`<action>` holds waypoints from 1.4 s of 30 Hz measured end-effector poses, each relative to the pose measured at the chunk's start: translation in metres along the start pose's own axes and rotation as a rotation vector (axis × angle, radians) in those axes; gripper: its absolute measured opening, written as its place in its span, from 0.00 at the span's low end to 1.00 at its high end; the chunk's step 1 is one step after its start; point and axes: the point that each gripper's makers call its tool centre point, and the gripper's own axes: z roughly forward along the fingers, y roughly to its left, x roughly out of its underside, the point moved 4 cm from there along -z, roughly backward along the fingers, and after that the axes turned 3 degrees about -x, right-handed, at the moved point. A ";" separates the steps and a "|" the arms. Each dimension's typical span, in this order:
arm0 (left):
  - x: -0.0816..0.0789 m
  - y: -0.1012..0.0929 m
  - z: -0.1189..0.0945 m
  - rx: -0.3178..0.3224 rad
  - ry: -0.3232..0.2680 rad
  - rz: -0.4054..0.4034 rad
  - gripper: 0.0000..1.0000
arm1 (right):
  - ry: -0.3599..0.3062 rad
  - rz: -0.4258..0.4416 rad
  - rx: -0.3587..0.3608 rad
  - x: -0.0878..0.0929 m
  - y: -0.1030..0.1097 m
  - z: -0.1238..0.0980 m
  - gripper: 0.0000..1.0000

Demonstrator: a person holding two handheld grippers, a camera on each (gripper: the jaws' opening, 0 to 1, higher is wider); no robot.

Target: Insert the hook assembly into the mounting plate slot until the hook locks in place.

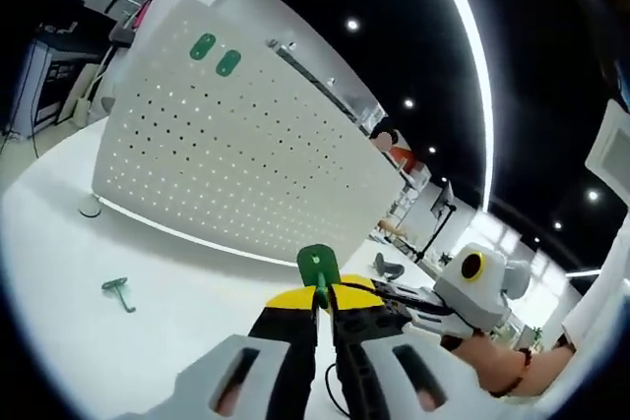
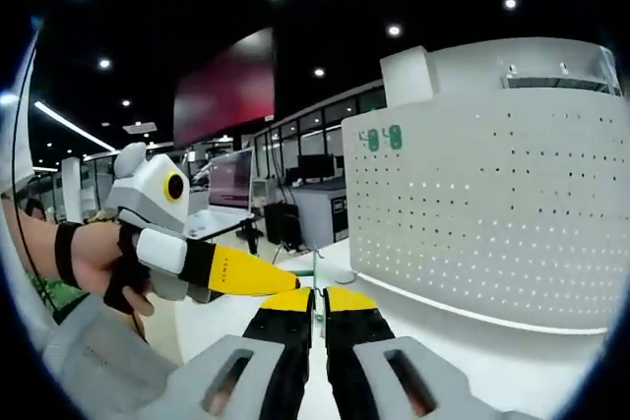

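The white perforated mounting plate (image 1: 246, 154) stands upright on the table, with two green hooks (image 1: 215, 54) fixed near its top. My left gripper (image 1: 320, 294) is shut on a green hook assembly (image 1: 318, 265), whose flat head sticks up above the yellow jaw tips. The right gripper (image 1: 379, 294) reaches in from the right and meets the left jaws at the hook. In the right gripper view, my right gripper (image 2: 313, 300) is shut with a thin green sliver of the hook (image 2: 313, 277) edge-on between its tips. The left gripper's yellow finger (image 2: 246, 272) touches there. The plate (image 2: 492, 213) stands to the right.
A spare green hook (image 1: 118, 290) lies on the white table (image 1: 148, 341) in front of the plate. A small round white foot (image 1: 90, 208) sits by the plate's left corner. A person's hand (image 2: 94, 258) holds the left gripper. Desks and monitors (image 2: 231, 184) fill the background.
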 end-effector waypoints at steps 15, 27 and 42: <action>-0.006 0.002 -0.001 -0.028 -0.058 0.033 0.02 | 0.008 -0.027 -0.016 -0.002 0.000 0.000 0.05; -0.023 -0.002 0.003 -0.037 -0.084 0.099 0.02 | 0.014 -0.015 0.004 -0.001 -0.006 -0.012 0.09; -0.047 -0.009 0.013 -0.137 -0.155 0.182 0.02 | 0.035 -0.003 0.052 0.005 -0.016 -0.036 0.17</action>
